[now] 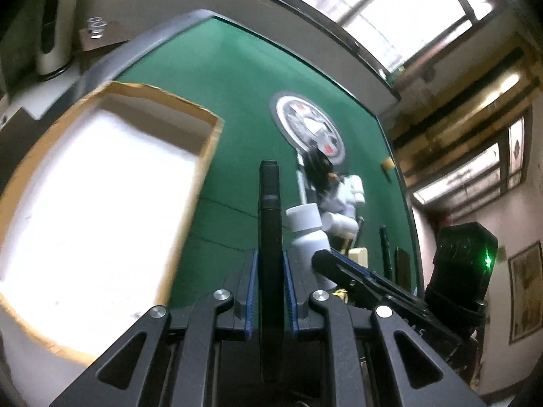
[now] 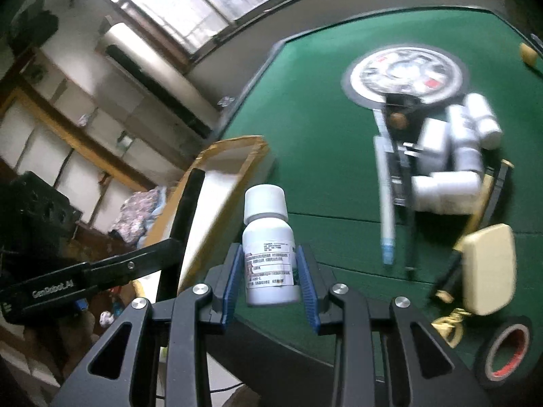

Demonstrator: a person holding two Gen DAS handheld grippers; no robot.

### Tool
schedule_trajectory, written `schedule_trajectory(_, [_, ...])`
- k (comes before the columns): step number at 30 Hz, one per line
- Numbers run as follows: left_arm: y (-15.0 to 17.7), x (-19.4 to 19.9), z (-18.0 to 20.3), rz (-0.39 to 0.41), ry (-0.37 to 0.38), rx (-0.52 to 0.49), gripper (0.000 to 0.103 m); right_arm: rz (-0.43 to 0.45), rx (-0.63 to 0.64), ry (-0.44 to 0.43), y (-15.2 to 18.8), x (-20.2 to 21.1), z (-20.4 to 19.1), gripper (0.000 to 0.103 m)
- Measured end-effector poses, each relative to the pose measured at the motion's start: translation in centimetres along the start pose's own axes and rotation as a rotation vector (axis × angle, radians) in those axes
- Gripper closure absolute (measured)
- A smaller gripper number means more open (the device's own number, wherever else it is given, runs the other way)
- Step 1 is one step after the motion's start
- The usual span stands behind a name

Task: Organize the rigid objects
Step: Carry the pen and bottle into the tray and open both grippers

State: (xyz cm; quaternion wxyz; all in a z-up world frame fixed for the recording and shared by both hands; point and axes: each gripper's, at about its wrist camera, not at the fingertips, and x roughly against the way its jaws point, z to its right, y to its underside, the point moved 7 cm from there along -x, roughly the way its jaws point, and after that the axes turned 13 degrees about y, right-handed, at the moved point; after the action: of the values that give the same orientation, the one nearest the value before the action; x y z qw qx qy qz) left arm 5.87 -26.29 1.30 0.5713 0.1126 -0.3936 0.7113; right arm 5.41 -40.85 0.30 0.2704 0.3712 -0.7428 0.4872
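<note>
My left tool (image 1: 270, 285) pinches a black marker (image 1: 269, 210) beside the cardboard box (image 1: 207, 156); my right tool (image 2: 270, 283) grips a white pill bottle (image 2: 268, 247) above the green desk (image 2: 315, 156)

I see bright windows (image 1: 390, 10) beyond the far edge of the green table (image 1: 237, 101). A framed picture (image 1: 526, 291) hangs on the wall. Crumpled patterned cloth (image 2: 142, 213) lies below the shelves (image 2: 68, 125).
</note>
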Motion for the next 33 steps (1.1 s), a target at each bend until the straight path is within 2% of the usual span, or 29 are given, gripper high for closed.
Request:
schedule_trajectory(4, [-0.2,3.5,-2.8,0.079,-0.036,0.044,0.089,-0.013,0.098,-0.036,0.1,-1.5,-4.1,0.071])
schedule_trajectory(8, [-0.6,6.4,-7.4,0.137,-0.089,0.128,0.089,-0.051,0.185,-0.058,0.5,-3.7,-8.1,0.071])
schedule_trajectory(15, [-1.3,8.3,-11.6,0.166,-0.146,0.163,0.089,-0.116,0.246,-0.071,1.3,-7.5,-14.3,0.071])
schedule_trajectory(18, [-1.4,7.9,-13.3,0.150,-0.175,0.182,0.089,-0.147,0.306,-0.018,2.7,-9.0,-16.0,0.071])
schedule_trajectory(19, [-1.6,7.6,-13.3,0.144,-0.182,0.183,0.089,-0.161,0.349,0.035,3.3,-9.7,-16.1,0.071])
schedule_trajectory(21, [-1.3,6.8,-13.4,0.125,-0.191,0.178,0.089,-0.182,0.407,0.088,3.9,-10.0,-15.6,0.071])
schedule_trajectory(26, [-0.6,4.3,-12.9,0.070,-0.189,0.151,0.089,-0.191,0.463,0.155,4.2,-8.9,-13.8,0.072])
schedule_trajectory(33, [0.3,1.2,-12.7,-0.001,-0.179,0.144,0.089,-0.183,0.467,0.238,4.9,-7.5,-11.3,0.072])
